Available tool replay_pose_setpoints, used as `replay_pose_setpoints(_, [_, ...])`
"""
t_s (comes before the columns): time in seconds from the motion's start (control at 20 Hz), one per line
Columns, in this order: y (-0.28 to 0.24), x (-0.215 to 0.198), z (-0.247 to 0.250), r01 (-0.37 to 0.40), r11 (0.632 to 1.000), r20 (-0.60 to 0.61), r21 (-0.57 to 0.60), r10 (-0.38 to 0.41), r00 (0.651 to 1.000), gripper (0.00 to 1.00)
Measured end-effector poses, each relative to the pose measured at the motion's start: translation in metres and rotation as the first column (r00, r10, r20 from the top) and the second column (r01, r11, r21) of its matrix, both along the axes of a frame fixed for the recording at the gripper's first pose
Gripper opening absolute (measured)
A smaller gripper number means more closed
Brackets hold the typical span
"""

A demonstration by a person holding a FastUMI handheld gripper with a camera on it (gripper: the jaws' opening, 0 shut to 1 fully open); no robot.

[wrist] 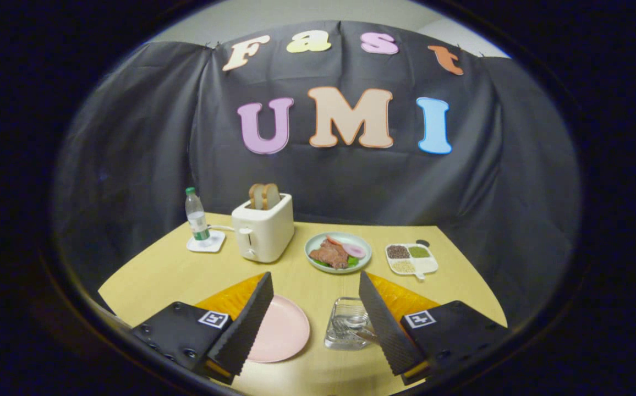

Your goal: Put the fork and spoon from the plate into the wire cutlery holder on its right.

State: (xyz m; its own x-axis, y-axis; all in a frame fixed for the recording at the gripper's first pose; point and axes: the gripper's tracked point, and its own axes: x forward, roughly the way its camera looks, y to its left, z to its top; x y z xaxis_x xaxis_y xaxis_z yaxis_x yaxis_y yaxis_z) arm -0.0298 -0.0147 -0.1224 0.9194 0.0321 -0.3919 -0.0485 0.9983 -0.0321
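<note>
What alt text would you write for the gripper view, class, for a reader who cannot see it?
An open gripper hovers above a yellow wooden table, its fingers either side of an empty round pink plate and a wire cutlery holder with cutlery in it. Beyond stand a white toaster and a plate of food.

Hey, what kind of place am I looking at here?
Probably a staged breakfast table in a cloth-walled recording booth: a toaster holding bread, a plate of food, and a pink plate beside a wire cutlery holder on a yellow table. The claw hangs open above.
</note>
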Motion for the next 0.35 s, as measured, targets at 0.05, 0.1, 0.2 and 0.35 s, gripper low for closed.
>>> replay_pose_setpoints(0.05, [0.002,0.000,0.004,0.000,1.000,0.033,-0.002,0.000,0.999,0.99])
replay_pose_setpoints(0.1, [0.005,0.001,0.007,0.001,1.000,0.058,-0.004,-0.001,0.998,0.99])
replay_pose_setpoints(0.2, [0.010,0.003,0.015,0.001,1.000,0.102,-0.012,0.000,0.995,0.99])
replay_pose_setpoints(0.35, [0.016,0.007,0.029,-0.004,1.000,0.171,-0.030,0.009,0.985,0.99])
